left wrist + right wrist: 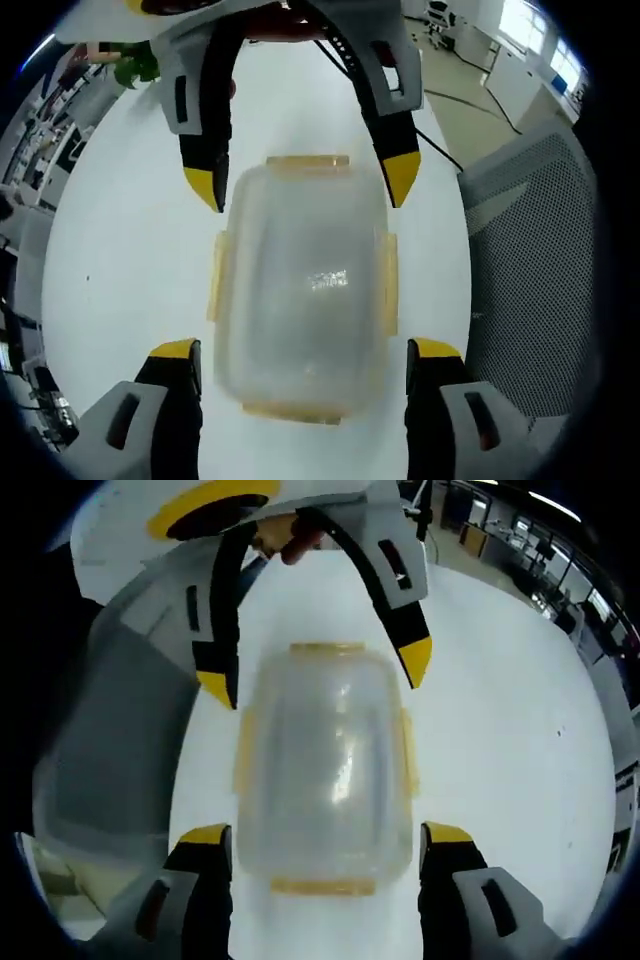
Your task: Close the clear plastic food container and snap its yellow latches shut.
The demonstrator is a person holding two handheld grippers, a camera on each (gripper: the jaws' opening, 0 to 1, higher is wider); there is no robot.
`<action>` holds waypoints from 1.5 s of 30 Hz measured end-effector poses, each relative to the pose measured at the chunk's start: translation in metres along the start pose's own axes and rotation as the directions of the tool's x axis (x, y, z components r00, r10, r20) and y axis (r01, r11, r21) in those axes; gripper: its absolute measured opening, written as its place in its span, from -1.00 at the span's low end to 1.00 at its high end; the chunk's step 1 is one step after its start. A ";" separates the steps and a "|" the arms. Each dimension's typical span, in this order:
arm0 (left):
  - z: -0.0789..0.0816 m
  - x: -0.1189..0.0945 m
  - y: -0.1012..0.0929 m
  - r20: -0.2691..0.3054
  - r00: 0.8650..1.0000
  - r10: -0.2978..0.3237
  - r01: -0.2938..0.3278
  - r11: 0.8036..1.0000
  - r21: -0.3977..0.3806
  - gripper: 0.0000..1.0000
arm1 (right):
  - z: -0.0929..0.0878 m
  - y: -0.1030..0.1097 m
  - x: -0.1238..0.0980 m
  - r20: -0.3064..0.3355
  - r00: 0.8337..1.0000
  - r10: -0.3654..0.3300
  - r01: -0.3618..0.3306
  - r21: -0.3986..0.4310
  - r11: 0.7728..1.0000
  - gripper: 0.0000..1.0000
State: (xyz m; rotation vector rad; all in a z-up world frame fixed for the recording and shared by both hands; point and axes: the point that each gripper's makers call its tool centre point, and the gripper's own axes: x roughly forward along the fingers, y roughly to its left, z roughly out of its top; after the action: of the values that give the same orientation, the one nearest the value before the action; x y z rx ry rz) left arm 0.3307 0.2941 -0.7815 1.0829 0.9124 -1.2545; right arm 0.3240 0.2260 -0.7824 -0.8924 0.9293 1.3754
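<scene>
The clear plastic food container (305, 290) lies on the white table (120, 260) with its lid on and a yellow latch (216, 280) on each of its sides. My left gripper (305, 352) is open, its jaws standing either side of the container's near end. My right gripper (302, 185) faces it from the far end, also open, with its yellow tips beside the far corners. In the right gripper view the container (325, 770) sits between my right gripper (325, 834) and my left gripper (315, 675). I cannot tell whether the latches are snapped down.
A grey mesh chair (530, 270) stands right beside the table edge; it appears as a chair (110, 750) on the left in the right gripper view. A green object (135, 65) sits at the table's far left. Bare table (510, 730) spreads to one side.
</scene>
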 end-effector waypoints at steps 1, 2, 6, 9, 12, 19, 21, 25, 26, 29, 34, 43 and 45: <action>-0.001 0.002 0.000 -0.002 1.000 -0.006 0.006 1.000 0.002 0.68 | 0.000 0.000 0.000 -0.002 1.000 0.001 -0.001 -0.003 1.000 0.54; -0.001 0.003 -0.001 -0.007 1.000 -0.014 0.014 1.000 0.006 0.68 | 0.000 0.000 0.001 -0.003 1.000 0.001 -0.001 -0.005 1.000 0.54; -0.005 0.010 -0.003 -0.034 0.999 -0.024 0.025 0.999 0.025 0.66 | -0.001 0.001 0.005 -0.013 1.000 0.001 -0.001 -0.009 1.000 0.55; -0.005 0.012 0.000 -0.045 0.999 -0.009 0.010 1.000 0.029 0.64 | -0.003 0.000 0.007 -0.022 1.000 -0.008 0.007 -0.018 1.000 0.55; -0.003 0.013 0.000 -0.044 0.999 -0.011 0.013 0.999 0.031 0.62 | -0.003 -0.001 0.007 -0.023 1.000 -0.009 0.009 -0.015 1.000 0.55; -0.006 0.019 0.001 -0.061 0.998 -0.010 0.014 0.998 0.067 0.64 | -0.003 -0.001 0.008 -0.015 1.000 -0.014 0.014 0.012 1.000 0.55; -0.006 0.019 0.001 -0.061 0.998 -0.011 0.015 0.997 0.071 0.65 | -0.002 0.000 0.009 -0.015 1.000 -0.019 0.019 0.024 1.000 0.55; -0.008 0.019 0.001 -0.057 0.998 -0.019 0.024 0.996 0.084 0.64 | -0.001 0.001 0.009 0.008 1.000 -0.030 0.030 0.044 0.999 0.54; -0.008 0.019 0.001 -0.053 0.998 -0.020 0.024 0.996 0.084 0.63 | -0.001 0.001 0.009 0.011 0.999 -0.031 0.031 0.044 0.999 0.54; -0.008 0.019 0.001 -0.045 0.999 -0.018 0.022 0.997 0.080 0.63 | 0.000 0.001 0.008 0.030 0.999 -0.033 0.032 0.042 0.999 0.54; -0.008 0.019 -0.001 -0.064 0.998 -0.018 0.023 0.997 0.077 0.63 | 0.001 0.002 0.009 0.018 0.999 -0.030 0.030 0.037 0.999 0.53; -0.004 0.021 -0.008 -0.062 0.998 -0.021 0.025 0.997 0.074 0.63 | -0.004 0.010 0.009 0.009 1.000 -0.029 0.028 0.039 0.999 0.53; -0.003 0.021 -0.009 -0.058 0.998 -0.021 0.026 0.997 0.073 0.63 | -0.006 0.010 0.008 0.018 0.999 -0.029 0.028 0.040 0.999 0.53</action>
State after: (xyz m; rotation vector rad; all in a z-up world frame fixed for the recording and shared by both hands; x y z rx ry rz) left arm 0.3246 0.2915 -0.8034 1.1742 0.9309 -1.2905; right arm 0.3133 0.2234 -0.7920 -0.8589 0.9232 1.3343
